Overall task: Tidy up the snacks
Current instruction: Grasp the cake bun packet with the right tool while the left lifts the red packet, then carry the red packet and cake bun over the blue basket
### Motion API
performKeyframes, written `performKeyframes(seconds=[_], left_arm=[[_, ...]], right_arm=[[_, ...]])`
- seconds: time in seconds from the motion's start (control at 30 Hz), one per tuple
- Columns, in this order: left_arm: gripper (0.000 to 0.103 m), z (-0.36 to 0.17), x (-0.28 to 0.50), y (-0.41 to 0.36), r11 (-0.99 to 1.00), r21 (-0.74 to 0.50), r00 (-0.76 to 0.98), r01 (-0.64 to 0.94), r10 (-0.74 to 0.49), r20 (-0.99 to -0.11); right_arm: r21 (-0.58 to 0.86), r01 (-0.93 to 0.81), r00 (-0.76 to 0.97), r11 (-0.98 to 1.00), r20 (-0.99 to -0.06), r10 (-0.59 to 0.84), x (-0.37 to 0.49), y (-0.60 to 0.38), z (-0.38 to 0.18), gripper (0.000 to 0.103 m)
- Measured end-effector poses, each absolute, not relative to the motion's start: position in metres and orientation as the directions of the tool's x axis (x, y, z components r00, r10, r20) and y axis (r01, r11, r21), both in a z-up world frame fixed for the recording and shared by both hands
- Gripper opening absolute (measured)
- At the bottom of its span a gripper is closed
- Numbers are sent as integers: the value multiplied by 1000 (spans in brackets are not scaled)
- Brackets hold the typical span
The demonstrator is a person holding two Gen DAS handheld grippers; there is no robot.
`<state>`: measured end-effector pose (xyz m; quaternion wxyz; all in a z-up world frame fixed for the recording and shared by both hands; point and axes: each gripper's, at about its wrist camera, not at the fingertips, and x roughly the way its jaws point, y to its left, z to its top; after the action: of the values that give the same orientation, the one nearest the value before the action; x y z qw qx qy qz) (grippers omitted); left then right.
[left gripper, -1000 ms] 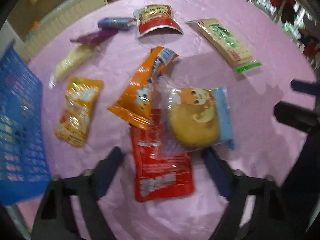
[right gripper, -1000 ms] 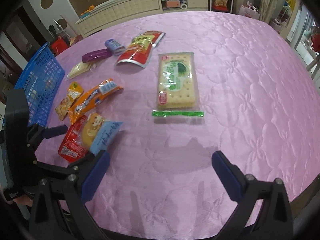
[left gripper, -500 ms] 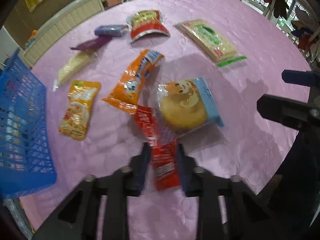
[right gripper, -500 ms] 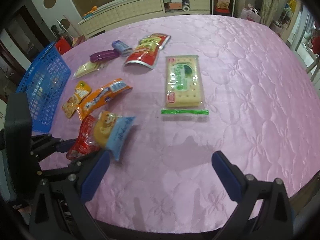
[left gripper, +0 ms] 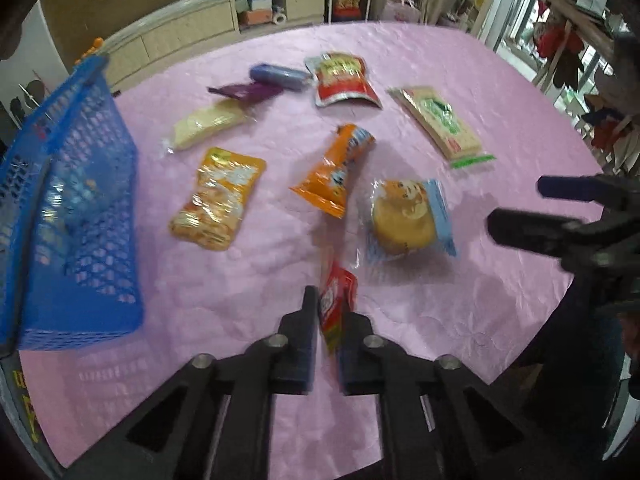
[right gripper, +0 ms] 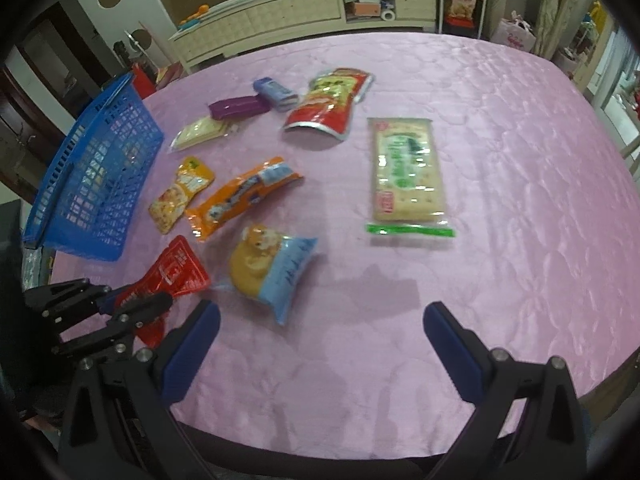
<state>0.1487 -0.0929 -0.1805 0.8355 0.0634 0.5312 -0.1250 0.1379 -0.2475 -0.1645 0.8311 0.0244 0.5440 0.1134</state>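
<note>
The left claw (left gripper: 325, 338) pinched the red snack packet (left gripper: 336, 304) at lower centre, its lower end hidden between the fingers. The right claw (right gripper: 320, 344) gaped wide, holding nothing, above the pink worktop (right gripper: 500, 168).

A pink quilted tablecloth (right gripper: 500, 168) fills the view; at twelve o'clock stands a long cream low cabinet (right gripper: 280, 16) with open shelves.

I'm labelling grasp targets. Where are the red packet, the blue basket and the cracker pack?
red packet (left gripper: 335, 300): left wrist view, on its printed upper part above the fingers.
blue basket (right gripper: 100, 176): right wrist view, on its mesh side wall.
cracker pack (right gripper: 404, 168): right wrist view, on its green label.
</note>
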Motion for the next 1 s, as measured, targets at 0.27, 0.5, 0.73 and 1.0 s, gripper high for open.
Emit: performKeyframes(seconds=[0.27,0.5,0.73,1.0], left_arm=[[6,-169,148,-74,968,-21,453,252,-137,-881],[6,-171,148,-65,971,-28,463,239,-139,-876],[6,-173,147,-62,970,-33,461,239,-143,-876],[6,-174,142,-59,972,-43,464,229,-148,-873]], right_arm=[[179,-166,340,970,-913,226,156,-218,-173,103],[200,-135,300,970,-925,233,178,-203,-189,103],[177,-128,249,976,-947,204,193,-191,-214,86],[123,-196,289,973,-941,177,181,-189,-210,61]])
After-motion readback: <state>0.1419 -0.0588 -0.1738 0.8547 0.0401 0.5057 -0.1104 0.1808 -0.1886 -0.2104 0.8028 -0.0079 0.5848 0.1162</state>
